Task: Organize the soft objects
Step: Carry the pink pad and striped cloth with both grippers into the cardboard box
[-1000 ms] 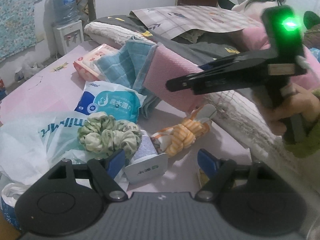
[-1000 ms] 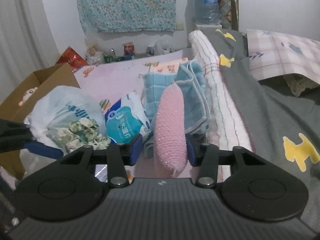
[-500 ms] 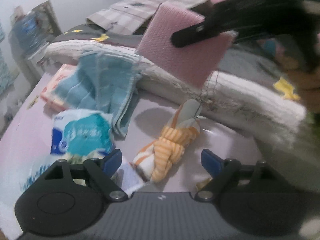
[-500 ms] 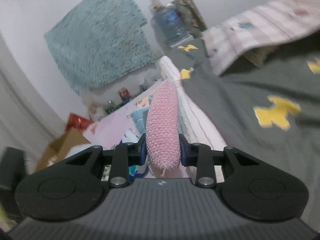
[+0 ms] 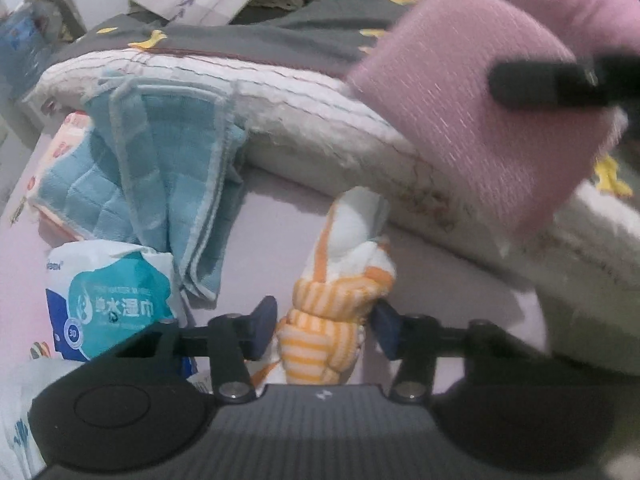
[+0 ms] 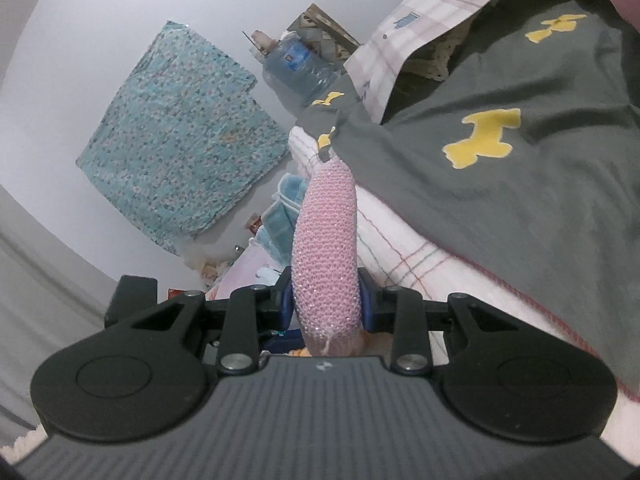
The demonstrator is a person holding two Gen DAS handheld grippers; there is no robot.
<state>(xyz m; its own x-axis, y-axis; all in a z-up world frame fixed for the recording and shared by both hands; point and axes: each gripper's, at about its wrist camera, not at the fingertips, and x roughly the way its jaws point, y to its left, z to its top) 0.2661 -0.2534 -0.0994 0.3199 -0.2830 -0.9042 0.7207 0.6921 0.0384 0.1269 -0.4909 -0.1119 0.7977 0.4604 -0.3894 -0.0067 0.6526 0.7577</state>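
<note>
The left gripper [image 5: 324, 326] points steeply down at the pale pink bed sheet [image 5: 280, 232], and its jaws are closing around a knotted bundle of orange-and-white striped cloth [image 5: 340, 284]. The bundle stands between the two blue pads; the right pad looks to touch its side, while the left pad [image 5: 262, 330] seems to be just meeting it, so the hold is not yet firm. Just beside the bundle, on its left in this view, lie a folded light-blue quilted towel [image 5: 168, 176] and a white-and-teal pack of wet wipes [image 5: 108, 300].

The right gripper [image 6: 326, 304] is clamped narrowly on a flat pink mesh scouring pad [image 6: 326, 248], pinched edge-on and raised above the white stitched quilt edge [image 6: 404, 264] and the grey blanket with yellow shapes [image 6: 500, 184]. In the left wrist view the same pad hangs in the air at upper right, well clear of the sheet.

The step in hand looks like gathering: one soft item is already lifted and a second is being seized. No container or sorted pile shows in either view, so I cannot tell where these belong. The next move calls for the left jaws to finish their squeeze on the thick middle of the bundle, not its loose white tip, before any lift, and for the right hand to keep the pad clear of the left while both carry
</note>
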